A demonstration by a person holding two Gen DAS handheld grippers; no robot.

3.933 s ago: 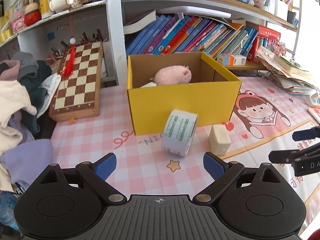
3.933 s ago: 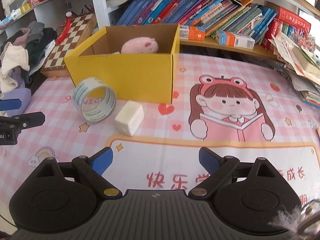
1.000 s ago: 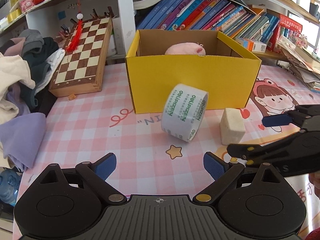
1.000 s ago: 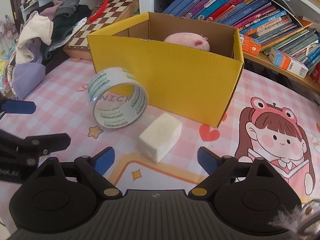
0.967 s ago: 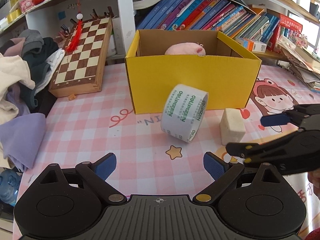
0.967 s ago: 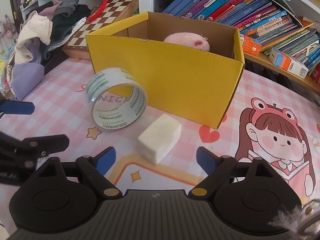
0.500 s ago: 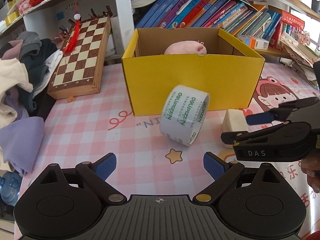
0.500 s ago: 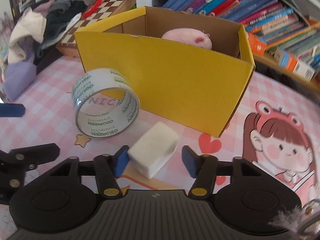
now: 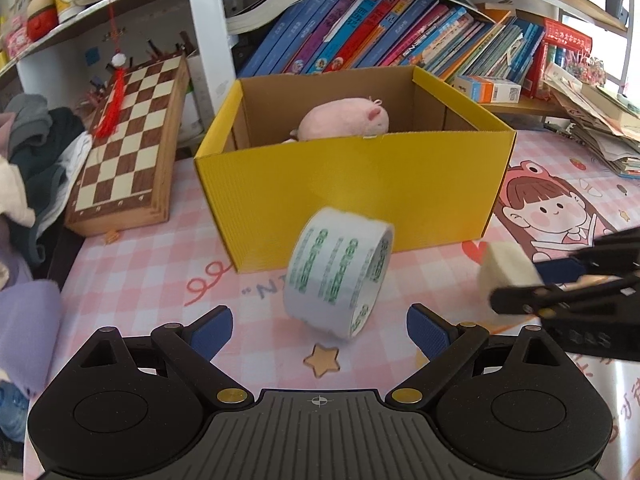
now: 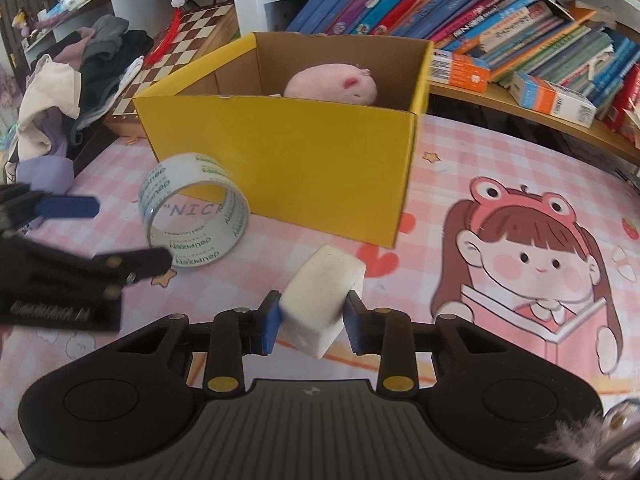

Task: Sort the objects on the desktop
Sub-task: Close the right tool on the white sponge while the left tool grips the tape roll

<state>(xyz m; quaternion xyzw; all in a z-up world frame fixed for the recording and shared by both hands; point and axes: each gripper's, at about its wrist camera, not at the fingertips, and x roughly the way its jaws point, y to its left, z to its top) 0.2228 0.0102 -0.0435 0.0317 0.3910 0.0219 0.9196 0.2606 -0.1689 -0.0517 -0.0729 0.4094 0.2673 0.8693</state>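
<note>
**Right hand-held gripper clamping the white block, left one waiting wide open**

While its blue pads are pressing on both sides of the cream-white rectangular foam block (image 10: 322, 300), the right hand-held gripper (image 10: 312, 322) is holding that block just in front of its own body, above the pink checked table mat (image 10: 440, 208); its jaws have just been closing, with the block between them. Whether the block is sitting on the mat or hanging clear of it, I cannot tell. In the left wrist view the same block (image 9: 506, 270) is showing at the right edge, caught in the dark fingers of the right tool.

Pointing down at the table, the left hand-held gripper (image 9: 320, 332) is standing with its jaws spread wide and nothing between them. Just beyond it, the roll of clear packing tape with green lettering (image 9: 340, 272) is standing on its edge on the mat, close in front of the yellow cardboard box (image 9: 352, 192).

Farther back, a pink plush pig toy (image 9: 346, 120) is lying inside the open box. To the box's left a wooden chessboard (image 9: 128, 140) is leaning, with a pile of clothes (image 9: 28, 152) beside it. Behind everything, a row of colourful books (image 9: 380, 28) is leaning along the shelf.
</note>
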